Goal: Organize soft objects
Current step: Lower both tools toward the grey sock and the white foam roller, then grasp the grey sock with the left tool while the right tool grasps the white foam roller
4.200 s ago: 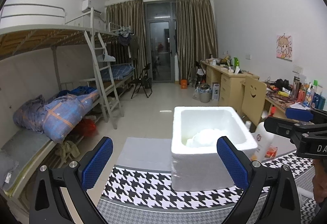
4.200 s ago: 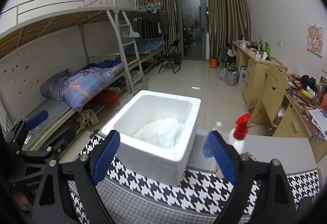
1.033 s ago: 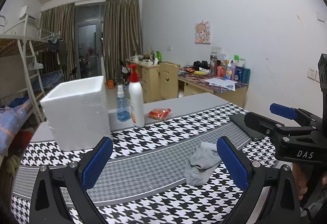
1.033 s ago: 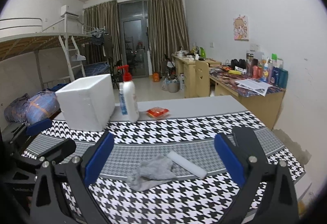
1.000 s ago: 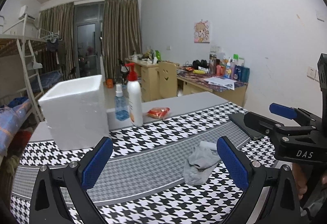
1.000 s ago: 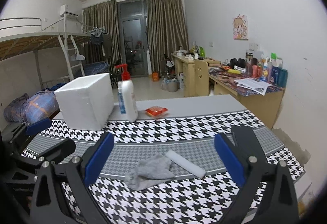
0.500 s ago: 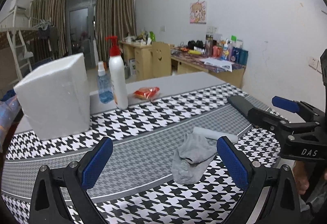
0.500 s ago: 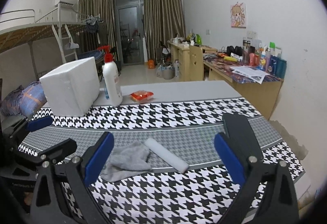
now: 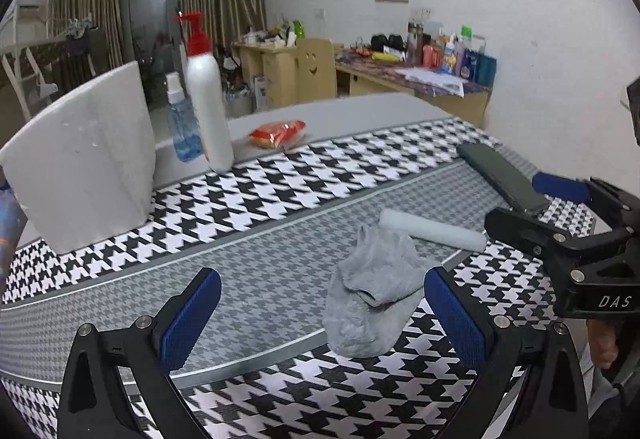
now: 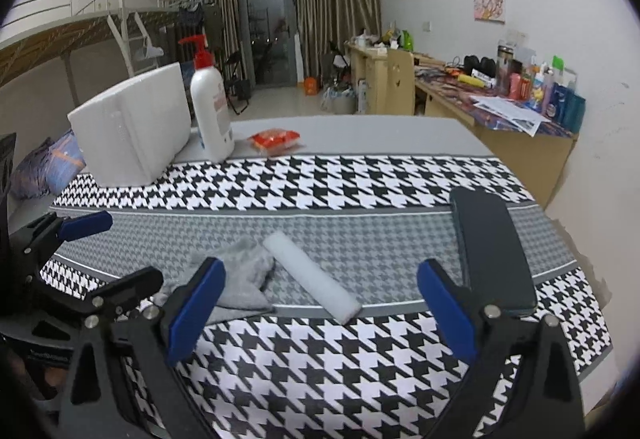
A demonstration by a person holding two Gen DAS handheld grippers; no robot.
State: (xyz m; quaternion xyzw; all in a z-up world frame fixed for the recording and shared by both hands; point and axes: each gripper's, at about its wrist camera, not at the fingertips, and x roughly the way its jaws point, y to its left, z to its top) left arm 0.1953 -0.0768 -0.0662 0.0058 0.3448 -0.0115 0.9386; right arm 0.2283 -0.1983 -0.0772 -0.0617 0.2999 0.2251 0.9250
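**Both grippers open over the sock and the foam roll**

On a table covered by a black-and-white houndstooth cloth (image 9: 280, 191), a crumpled grey sock (image 9: 370, 293) lies on the grey band of the pattern, near the front edge. Just beside it, to the right, is a white foam roll (image 10: 310, 277); in the right wrist view the roll's far end touches or slightly overlaps the sock, and it runs diagonally toward the near right.

The left gripper (image 9: 320, 317) is released, its blue pads spread wide with nothing between them. The sock sits just ahead of it, closer to its right finger. The right gripper (image 10: 320, 313) is released too, fingers wide apart and empty, with the near end of the foam roll just ahead of the gap between them. Each gripper shows at the edge of the other's view, and the two are near each other.

A flat black case (image 10: 490, 251) lies on the cloth to the right of the roll. At the far left stands a white foam box (image 9: 84, 163); its inside is not visible. Beside it are a white pump bottle (image 9: 208, 111) with a red top, a small blue bottle (image 9: 182, 127) and an orange snack packet (image 9: 278, 131).
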